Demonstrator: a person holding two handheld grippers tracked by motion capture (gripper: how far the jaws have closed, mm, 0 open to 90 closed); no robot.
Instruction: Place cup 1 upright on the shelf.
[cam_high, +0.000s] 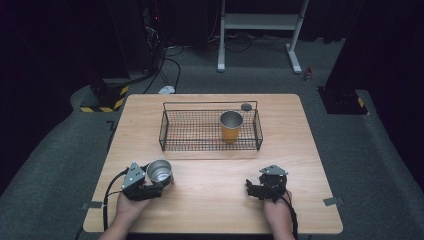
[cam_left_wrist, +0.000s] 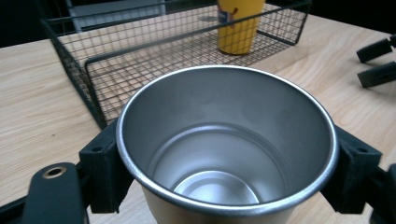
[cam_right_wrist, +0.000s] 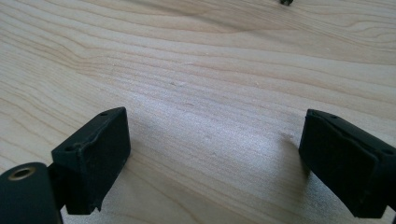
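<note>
A silver metal cup (cam_high: 160, 171) stands upright near the table's front left, and my left gripper (cam_high: 161, 184) is shut on it. In the left gripper view the cup (cam_left_wrist: 224, 140) is empty, and the two black pads (cam_left_wrist: 105, 163) press on its sides just under the rim. A black wire basket (cam_high: 161, 131) sits at the middle back of the table. Inside it, at its right end, stands a yellow cup (cam_high: 231, 127) with a metal inside. My right gripper (cam_high: 256, 190) rests low over the table at the front right, open, with only bare wood (cam_right_wrist: 215, 116) between its jaws.
The wooden table (cam_high: 300, 150) ends close behind both hands. A small dark round thing (cam_high: 246, 106) lies just behind the basket's back rim. The left gripper view has the basket (cam_left_wrist: 93, 70), the yellow cup (cam_left_wrist: 238, 28) and the right gripper (cam_left_wrist: 376, 62) farther off.
</note>
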